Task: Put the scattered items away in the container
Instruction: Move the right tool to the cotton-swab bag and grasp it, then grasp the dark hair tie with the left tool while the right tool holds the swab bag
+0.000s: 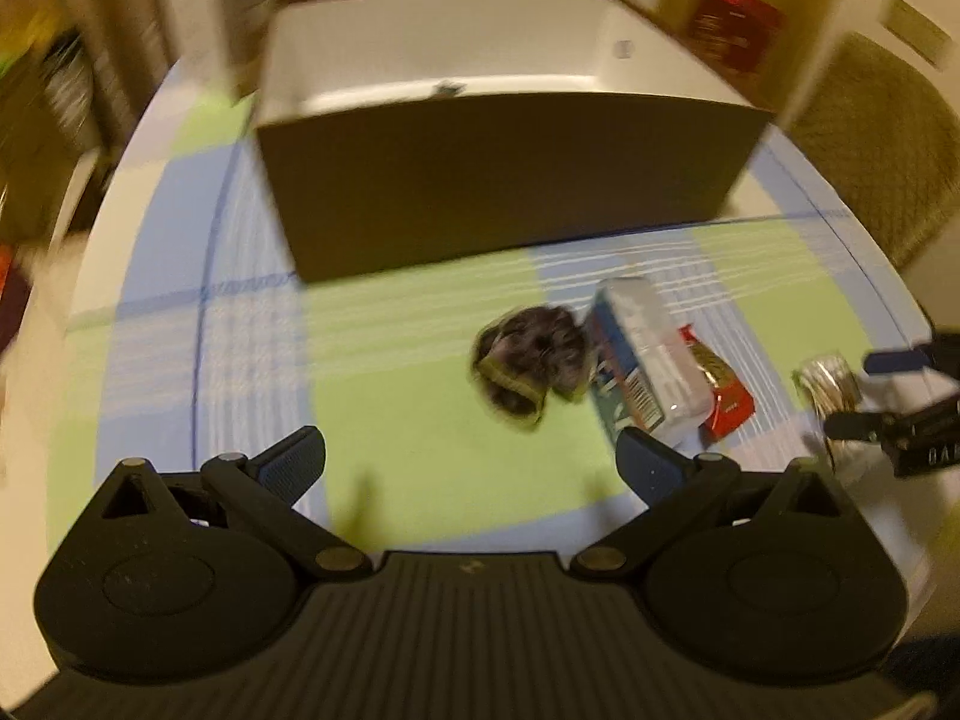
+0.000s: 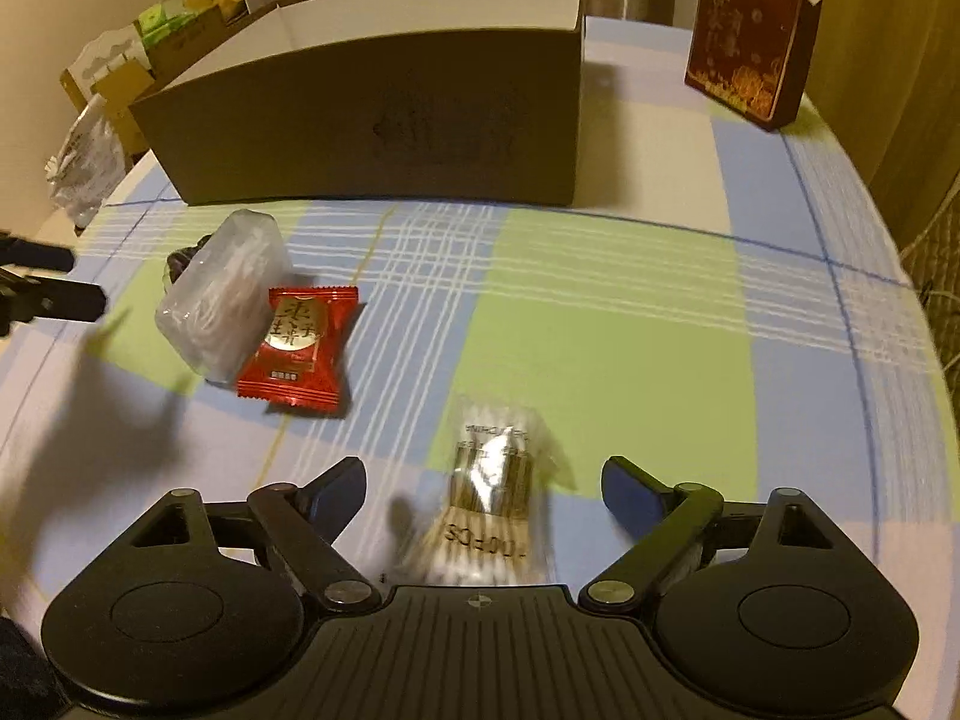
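Checked blue-green tablecloth [image 2: 600, 312] under dim light, brown open box [image 2: 372, 120] at the far side, left gripper [image 1: 471, 462] spread wide and empty above the cloth, right gripper [image 2: 483, 489] also wide, cotton swab packet [image 2: 492, 480] lying between its fingers untouched, red sachet [image 2: 300, 348] and clear pack [image 2: 222, 294] nearby.

- We saw the open box [image 2: 372, 120] standing at the far side of the tablecloth [image 2: 600, 312].
- Before it lay a crumpled cloth [image 1: 528, 360], a tissue pack [image 2: 222, 294] and a sachet [image 2: 297, 351], touching in a row.
- The cotton swab pack [image 2: 492, 498] lay nearest, apart, between the right gripper [image 2: 483, 489] jaws, untouched.
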### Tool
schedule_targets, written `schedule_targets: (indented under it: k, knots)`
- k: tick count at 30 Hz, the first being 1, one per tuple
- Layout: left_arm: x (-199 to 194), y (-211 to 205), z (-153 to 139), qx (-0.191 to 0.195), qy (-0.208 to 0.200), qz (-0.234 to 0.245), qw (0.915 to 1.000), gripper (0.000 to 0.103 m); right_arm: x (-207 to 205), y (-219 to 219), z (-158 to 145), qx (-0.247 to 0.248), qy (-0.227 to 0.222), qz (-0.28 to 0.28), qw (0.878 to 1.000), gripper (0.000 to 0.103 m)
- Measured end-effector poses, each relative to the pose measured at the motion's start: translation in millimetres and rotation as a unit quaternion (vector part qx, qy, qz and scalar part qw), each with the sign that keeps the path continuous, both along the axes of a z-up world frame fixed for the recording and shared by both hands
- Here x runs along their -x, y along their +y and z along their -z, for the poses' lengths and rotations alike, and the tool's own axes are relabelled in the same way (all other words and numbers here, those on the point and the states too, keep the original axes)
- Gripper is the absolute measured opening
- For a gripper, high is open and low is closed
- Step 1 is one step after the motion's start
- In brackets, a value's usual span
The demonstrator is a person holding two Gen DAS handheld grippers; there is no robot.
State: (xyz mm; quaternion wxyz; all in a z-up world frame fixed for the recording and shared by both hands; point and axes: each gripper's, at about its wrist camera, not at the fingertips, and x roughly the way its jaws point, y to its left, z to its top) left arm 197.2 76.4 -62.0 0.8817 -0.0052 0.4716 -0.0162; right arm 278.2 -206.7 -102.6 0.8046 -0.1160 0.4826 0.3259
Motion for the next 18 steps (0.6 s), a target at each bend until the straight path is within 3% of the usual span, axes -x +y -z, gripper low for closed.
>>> schedule_targets:
  k: [4,10,14,16,18]
  knots:
    - [-14,-6,13,-0.033,-0.006,0.065,0.9973,0.093,0,-1,4,0.001,0.007,0.0,1.0,0.091]
    - [-43,3,35,-0.014,0.024,0.1,0.9946,0.065,-3,-9,3,-0.005,0.015,0.014,1.0,0.091]
    - [-56,7,42,0.013,0.028,0.105,0.994,0.059,-4,-13,3,-0.005,0.018,0.024,1.0,0.091]
    - [-61,7,45,0.023,0.031,0.112,0.993,0.038,-5,-14,3,-0.008,0.022,0.027,0.999,0.091]
    - [-63,6,46,0.033,0.03,0.113,0.9926,0.029,-6,-14,2,-0.01,0.023,0.027,0.999,0.091]
